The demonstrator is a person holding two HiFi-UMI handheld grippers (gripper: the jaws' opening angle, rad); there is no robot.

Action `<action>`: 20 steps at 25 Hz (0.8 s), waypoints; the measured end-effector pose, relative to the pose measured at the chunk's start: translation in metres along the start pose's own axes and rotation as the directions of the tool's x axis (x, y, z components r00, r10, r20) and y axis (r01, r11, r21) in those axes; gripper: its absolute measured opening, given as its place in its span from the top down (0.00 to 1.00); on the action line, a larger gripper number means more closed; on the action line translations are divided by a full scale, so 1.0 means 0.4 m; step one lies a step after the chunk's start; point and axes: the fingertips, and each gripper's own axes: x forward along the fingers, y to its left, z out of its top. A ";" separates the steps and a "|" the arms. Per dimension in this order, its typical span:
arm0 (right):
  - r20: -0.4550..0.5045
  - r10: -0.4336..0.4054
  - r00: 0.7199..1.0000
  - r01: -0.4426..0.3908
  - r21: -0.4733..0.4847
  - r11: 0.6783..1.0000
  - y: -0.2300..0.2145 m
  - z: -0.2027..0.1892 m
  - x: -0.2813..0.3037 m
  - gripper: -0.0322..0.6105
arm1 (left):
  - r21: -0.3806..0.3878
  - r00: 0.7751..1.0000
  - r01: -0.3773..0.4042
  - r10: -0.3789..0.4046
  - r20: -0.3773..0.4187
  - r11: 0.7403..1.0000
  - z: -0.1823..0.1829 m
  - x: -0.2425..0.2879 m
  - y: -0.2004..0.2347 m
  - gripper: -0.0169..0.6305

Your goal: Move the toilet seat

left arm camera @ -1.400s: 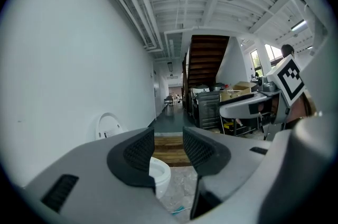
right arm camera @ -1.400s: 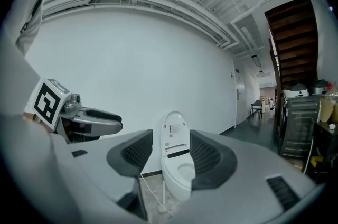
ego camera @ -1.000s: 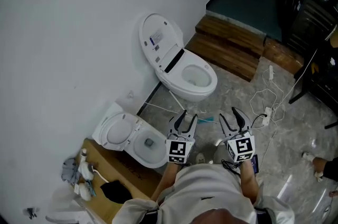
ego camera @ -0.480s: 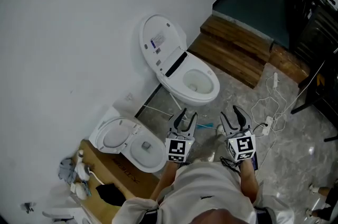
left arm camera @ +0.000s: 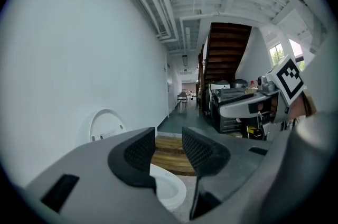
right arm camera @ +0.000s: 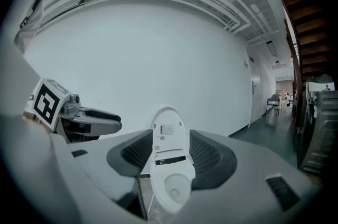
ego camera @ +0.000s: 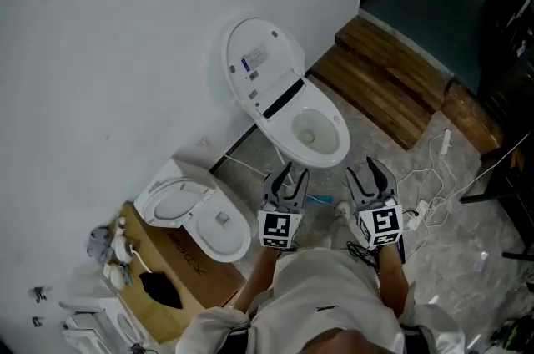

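The left tool (ego camera: 294, 175) and right tool (ego camera: 364, 174) are closed and empty; if pushed so, the raised toilet seat (ego camera: 260, 60) may be dropped and slammed onto the bowl (ego camera: 315, 134).

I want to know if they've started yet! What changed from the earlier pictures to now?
The person walked closer to the toilet, bringing the left gripper and right gripper nearer to it. Nothing was grabbed or let go. The lid stays up, and the other toilet hasn't moved.
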 end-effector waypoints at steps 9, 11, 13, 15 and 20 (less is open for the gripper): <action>-0.026 0.088 0.996 -0.087 0.024 0.996 -0.191 -0.010 0.106 0.59 | -0.013 0.994 -0.101 0.100 -0.037 0.995 0.026 0.173 -0.017 0.70; -0.034 0.099 0.995 -0.098 0.029 0.995 -0.224 -0.018 0.129 0.59 | -0.021 0.992 -0.117 0.116 -0.043 0.993 0.024 0.206 -0.017 0.71; -0.042 0.107 0.993 -0.105 0.036 0.994 -0.253 -0.027 0.144 0.59 | -0.040 0.991 -0.130 0.128 -0.046 0.991 0.022 0.234 -0.021 0.71; -0.053 0.110 0.992 -0.108 0.043 0.993 -0.280 -0.039 0.160 0.59 | -0.062 0.989 -0.141 0.138 -0.050 0.988 0.015 0.261 -0.023 0.71; -0.094 0.124 0.988 -0.117 0.069 0.991 -0.319 -0.088 0.214 0.59 | -0.102 0.981 -0.183 0.174 -0.090 0.978 -0.045 0.311 0.003 0.71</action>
